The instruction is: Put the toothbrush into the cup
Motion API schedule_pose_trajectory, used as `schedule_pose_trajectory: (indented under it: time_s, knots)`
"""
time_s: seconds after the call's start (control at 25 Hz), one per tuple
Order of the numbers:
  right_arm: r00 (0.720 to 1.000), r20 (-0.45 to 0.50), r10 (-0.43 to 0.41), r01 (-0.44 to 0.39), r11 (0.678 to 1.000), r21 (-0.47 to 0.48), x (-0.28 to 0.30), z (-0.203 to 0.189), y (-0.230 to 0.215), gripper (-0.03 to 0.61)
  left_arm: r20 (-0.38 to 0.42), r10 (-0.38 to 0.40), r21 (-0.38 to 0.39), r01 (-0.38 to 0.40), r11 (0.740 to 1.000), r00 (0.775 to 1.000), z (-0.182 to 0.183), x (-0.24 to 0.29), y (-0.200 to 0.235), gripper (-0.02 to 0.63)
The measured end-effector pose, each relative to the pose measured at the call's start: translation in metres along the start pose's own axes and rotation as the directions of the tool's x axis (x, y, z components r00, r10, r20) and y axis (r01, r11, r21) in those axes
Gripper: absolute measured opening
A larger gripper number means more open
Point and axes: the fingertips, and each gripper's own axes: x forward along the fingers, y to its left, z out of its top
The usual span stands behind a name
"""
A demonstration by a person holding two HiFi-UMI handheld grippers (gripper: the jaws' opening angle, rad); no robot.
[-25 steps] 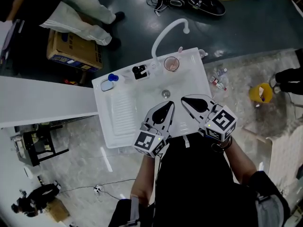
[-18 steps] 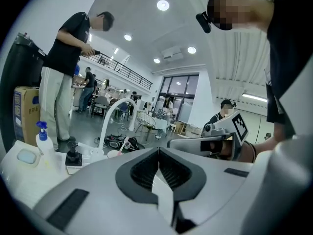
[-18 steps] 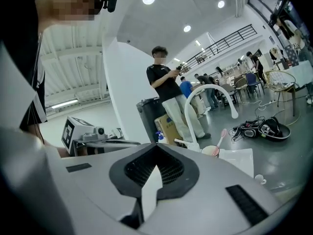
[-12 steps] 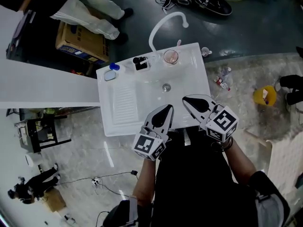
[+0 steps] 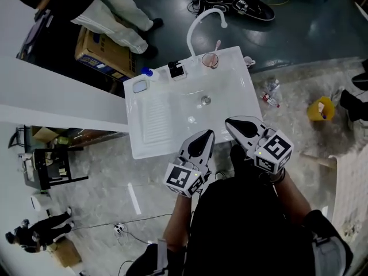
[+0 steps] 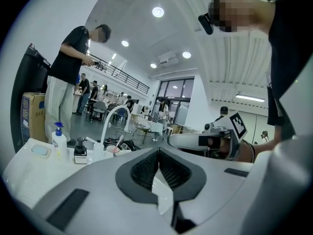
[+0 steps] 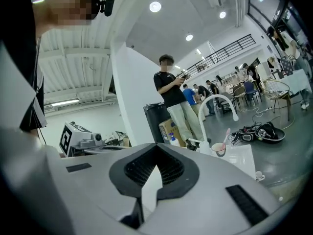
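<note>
A pink cup [image 5: 210,61] stands at the back rim of the white sink [image 5: 152,142], beside the faucet. A pink toothbrush [image 5: 217,46] leans upright inside it. The cup [image 6: 113,151] and toothbrush [image 6: 119,142] show small in the left gripper view, and the cup [image 7: 217,150] and toothbrush [image 7: 226,136] likewise in the right gripper view. My left gripper [image 5: 207,134] and right gripper [image 5: 229,122] hang side by side in front of the sink's near edge, well short of the cup. Both are shut with nothing between the jaws, as the left gripper [image 6: 158,151] and right gripper [image 7: 155,147] views show.
A white curved faucet [image 5: 202,25], a black pump dispenser [image 5: 175,69], a blue-capped bottle [image 5: 147,72] and a soap dish [image 5: 140,86] line the sink's back. A white counter [image 5: 52,105] adjoins its left. A person stands by a cardboard box [image 5: 109,53] beyond. Cables [image 5: 241,4] lie on the floor.
Both grippers have drawn back from over the sink basin to just off its near edge. The sink and cup now lie farther from them. Both stayed shut.
</note>
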Motion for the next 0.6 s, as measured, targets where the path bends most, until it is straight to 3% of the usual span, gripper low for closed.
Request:
schedule_pose_trajectory:
  time_s: [0.2,0.36,0.6]
  knots:
    - [1.0,0.011,0.003,-0.002,1.0,-0.016,-0.004,-0.011,0.051,0.014,0.013,-0.036,0.003,0.036,0.999,0.999,-0.007,-0.044,-0.016,0.011]
    - [0.999,-0.007,-0.036,0.036,0.999,0.0,-0.034,-0.036,0.096,0.014,0.016,-0.08,-0.039,0.08,0.996,0.997,-0.032,-0.089,-0.052,0.011]
    - [0.997,-0.024,-0.07,0.069,0.998,-0.01,-0.06,-0.056,0.121,0.014,0.04,-0.116,-0.029,0.118,0.993,0.992,-0.043,-0.117,-0.074,0.011]
